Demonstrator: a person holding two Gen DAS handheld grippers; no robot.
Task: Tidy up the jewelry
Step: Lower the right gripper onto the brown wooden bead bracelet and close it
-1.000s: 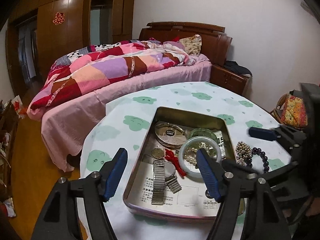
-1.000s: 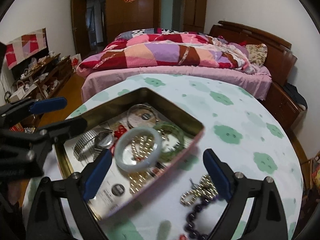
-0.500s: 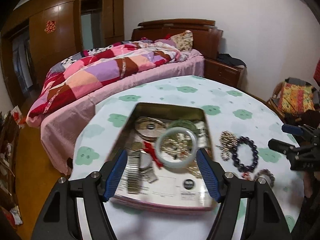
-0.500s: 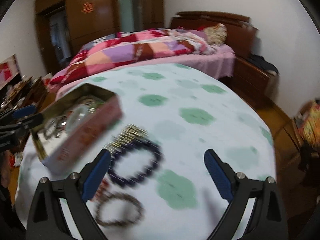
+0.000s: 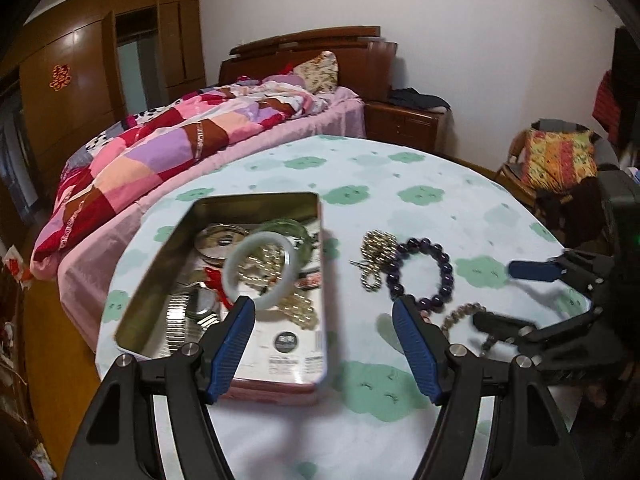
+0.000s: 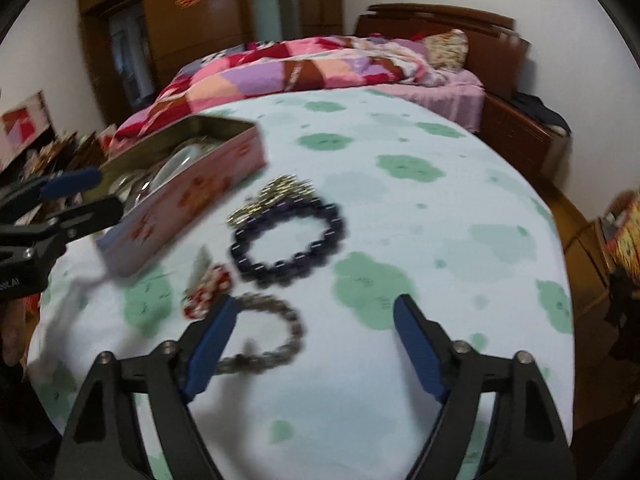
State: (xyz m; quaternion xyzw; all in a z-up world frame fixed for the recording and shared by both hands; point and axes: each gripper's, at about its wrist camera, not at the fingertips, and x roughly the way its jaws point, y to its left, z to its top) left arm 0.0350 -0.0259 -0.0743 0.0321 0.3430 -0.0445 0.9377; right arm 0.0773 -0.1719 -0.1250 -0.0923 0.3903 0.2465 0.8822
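Left wrist view has the left gripper [image 5: 324, 344] at the bottom, jaws spread wide with nothing in them. Its left finger overlaps the tin box [image 5: 256, 280] of watches and bangles at centre left on the counter [image 5: 420, 184]. Right wrist view: the right gripper [image 6: 310, 346] has its jaws closing, still apart. A grey bead bracelet [image 6: 266, 332] lies between them, untouched, just below the purple bead bracelet [image 6: 288, 242] at centre frame.

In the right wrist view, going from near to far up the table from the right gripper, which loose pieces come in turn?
Right gripper, jaws closing with nothing between the pads → grey-brown bead bracelet → dark purple bead bracelet → gold bead cluster.
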